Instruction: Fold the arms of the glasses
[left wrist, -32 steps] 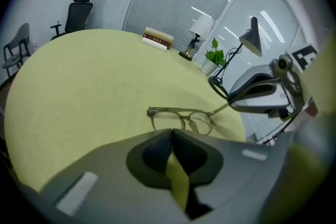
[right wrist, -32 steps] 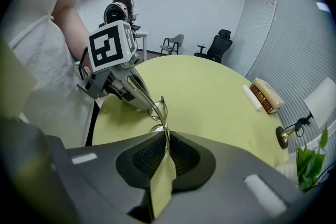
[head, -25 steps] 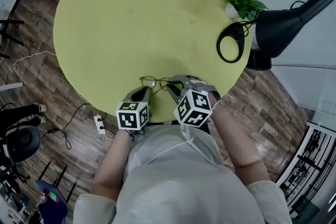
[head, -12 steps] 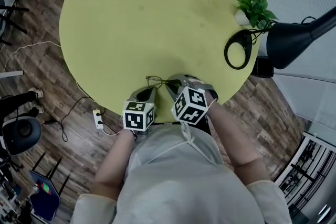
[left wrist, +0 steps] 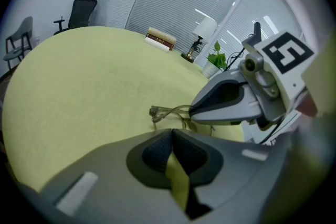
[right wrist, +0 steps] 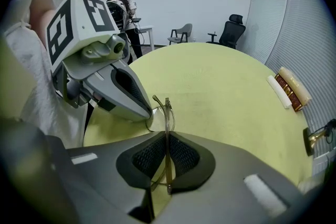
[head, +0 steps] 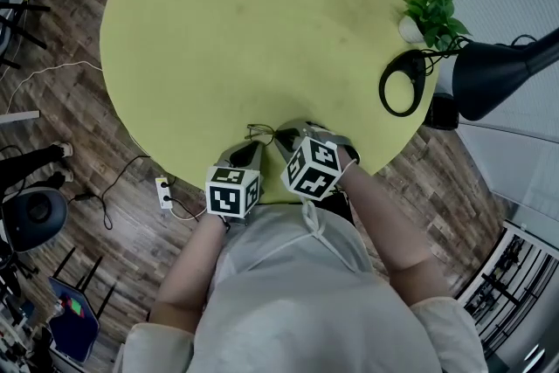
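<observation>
Glasses (head: 259, 134) near table (head: 218, 31) edge in head view; grip hidden behind marker cubes (head: 232, 190). Right gripper (right wrist: 167, 139) view: jaws clamped on thin frame, edge-on. Left gripper (left wrist: 171, 135) view: jaws together, empty, glasses just beyond tips.

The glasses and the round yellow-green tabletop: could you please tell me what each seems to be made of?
The glasses: thin, pale, slightly see-through frame, probably clear plastic or fine metal; clear lenses. The tabletop: matte yellow-green, no glare, likely laminate or painted board.
</observation>
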{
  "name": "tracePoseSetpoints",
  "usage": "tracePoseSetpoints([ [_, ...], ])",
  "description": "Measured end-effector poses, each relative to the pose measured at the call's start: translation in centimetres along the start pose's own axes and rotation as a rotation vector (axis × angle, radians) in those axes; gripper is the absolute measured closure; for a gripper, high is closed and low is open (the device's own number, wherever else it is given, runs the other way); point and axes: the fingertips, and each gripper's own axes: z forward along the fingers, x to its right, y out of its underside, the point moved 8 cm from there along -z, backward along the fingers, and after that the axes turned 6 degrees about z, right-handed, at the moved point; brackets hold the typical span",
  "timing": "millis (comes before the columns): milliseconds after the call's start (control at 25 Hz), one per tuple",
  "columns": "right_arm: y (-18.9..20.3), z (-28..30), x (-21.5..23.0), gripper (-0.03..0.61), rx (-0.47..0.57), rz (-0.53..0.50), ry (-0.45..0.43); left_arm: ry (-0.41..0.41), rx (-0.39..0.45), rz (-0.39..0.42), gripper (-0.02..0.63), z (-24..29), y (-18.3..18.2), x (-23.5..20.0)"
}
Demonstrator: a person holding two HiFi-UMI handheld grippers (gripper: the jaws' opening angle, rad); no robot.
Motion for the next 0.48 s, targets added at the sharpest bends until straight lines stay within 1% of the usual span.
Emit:
tracePoseSetpoints([
  [240, 0.12, 1.00, -0.16, 0.561, -0.034, -0.085, 0.031, 0.005, -0.002, 0.002, 0.607, 0.10, 0.10, 0.03],
  [480, -0.09, 1.05, 0.19, 0.560, -0.018, -0.084, 0.029, 0.012, -0.004, 0.001, 0.607, 0.11, 0.02, 0.02],
])
